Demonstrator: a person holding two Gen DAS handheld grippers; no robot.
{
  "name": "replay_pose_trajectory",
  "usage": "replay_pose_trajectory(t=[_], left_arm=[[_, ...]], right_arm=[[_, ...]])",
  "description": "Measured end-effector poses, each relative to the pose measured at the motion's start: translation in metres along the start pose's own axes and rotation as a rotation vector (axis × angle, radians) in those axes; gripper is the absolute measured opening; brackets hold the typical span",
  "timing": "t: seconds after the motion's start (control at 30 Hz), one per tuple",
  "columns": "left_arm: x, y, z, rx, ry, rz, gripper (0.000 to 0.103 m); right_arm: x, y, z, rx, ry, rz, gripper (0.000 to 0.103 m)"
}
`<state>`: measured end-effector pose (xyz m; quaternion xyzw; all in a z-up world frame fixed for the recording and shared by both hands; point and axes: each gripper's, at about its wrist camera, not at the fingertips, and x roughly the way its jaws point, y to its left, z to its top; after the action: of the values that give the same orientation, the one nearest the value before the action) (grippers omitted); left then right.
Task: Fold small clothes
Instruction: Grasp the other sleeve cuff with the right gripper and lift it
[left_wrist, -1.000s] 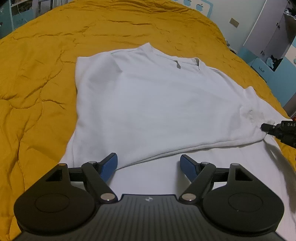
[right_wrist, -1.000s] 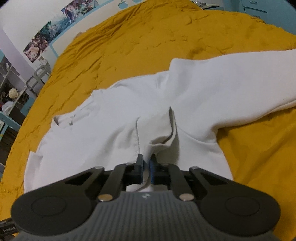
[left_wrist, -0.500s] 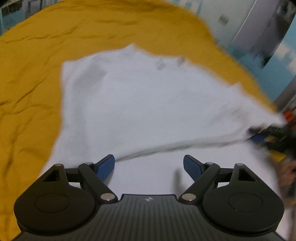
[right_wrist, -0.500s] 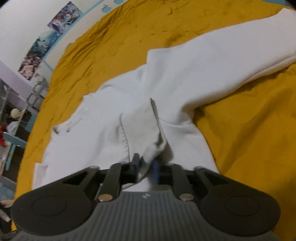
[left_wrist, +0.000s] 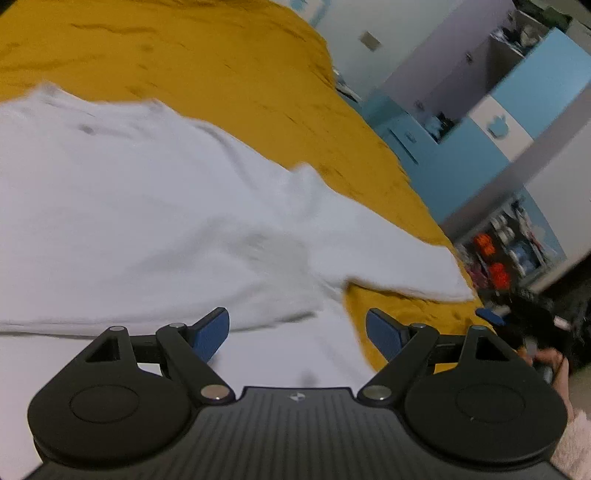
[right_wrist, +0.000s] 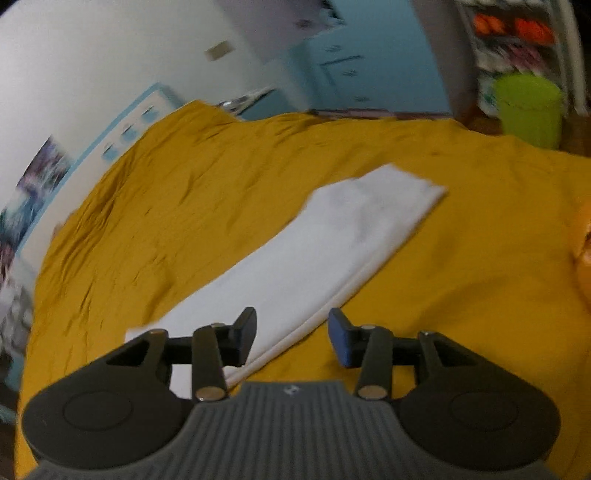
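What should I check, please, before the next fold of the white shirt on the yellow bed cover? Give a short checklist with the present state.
1. Left gripper empty, pads apart: ok.
2. Right gripper opening, no cloth pinched between the pads: ok.
3. Long sleeve lies out flat on the yellow cover, reachable: ok.
4. White shirt body smooth, without bunching: cannot tell, the picture is blurred.
5. Sleeve folded in over the body: not ok, it sticks out sideways.

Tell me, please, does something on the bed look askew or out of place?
Only the white garment: its sleeve still lies stretched out at a slant across the yellow bedspread, not folded onto the body. I see no spill or damage, though both views are blurred.
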<state>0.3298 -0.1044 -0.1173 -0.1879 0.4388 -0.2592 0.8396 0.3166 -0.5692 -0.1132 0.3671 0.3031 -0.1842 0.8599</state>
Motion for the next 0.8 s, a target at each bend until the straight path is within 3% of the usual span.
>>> replay_pose_trajectory(t=[0.07, 0.13, 0.37, 0.5, 0.6, 0.63, 0.67, 0.7, 0.8], left_arm=[[0.019, -0.007, -0.002, 0.004, 0.005, 0.005, 0.098], [0.037, -0.01, -0.005, 0.004, 0.029, 0.028, 0.098], [0.064, -0.003, -0.011, -0.028, 0.093, 0.019, 0.098], [0.067, -0.006, -0.01, -0.004, 0.101, 0.025, 0.098], [0.07, -0.011, -0.011, 0.026, 0.112, 0.038, 0.102], [0.071, -0.012, -0.013, 0.032, 0.11, 0.034, 0.103], [0.072, -0.013, -0.014, 0.041, 0.107, 0.033, 0.103], [0.072, -0.013, -0.014, 0.047, 0.103, 0.04, 0.103], [0.067, -0.019, -0.011, 0.062, 0.095, 0.045, 0.103]], right_arm=[[0.004, -0.017, 0.014, 0.071, -0.02, 0.001, 0.042], [0.013, -0.028, 0.022, 0.139, -0.045, -0.006, 0.055], [0.049, -0.061, 0.029, 0.271, -0.052, -0.073, 0.054], [0.064, -0.081, 0.032, 0.422, -0.129, -0.026, 0.063], [0.068, -0.08, 0.037, 0.438, -0.161, 0.001, 0.066], [0.07, -0.078, 0.038, 0.425, -0.165, 0.007, 0.064], [0.071, -0.075, 0.04, 0.403, -0.175, -0.013, 0.053], [0.073, -0.07, 0.041, 0.36, -0.173, -0.061, 0.008], [0.068, -0.062, 0.043, 0.31, -0.198, -0.073, 0.009]])
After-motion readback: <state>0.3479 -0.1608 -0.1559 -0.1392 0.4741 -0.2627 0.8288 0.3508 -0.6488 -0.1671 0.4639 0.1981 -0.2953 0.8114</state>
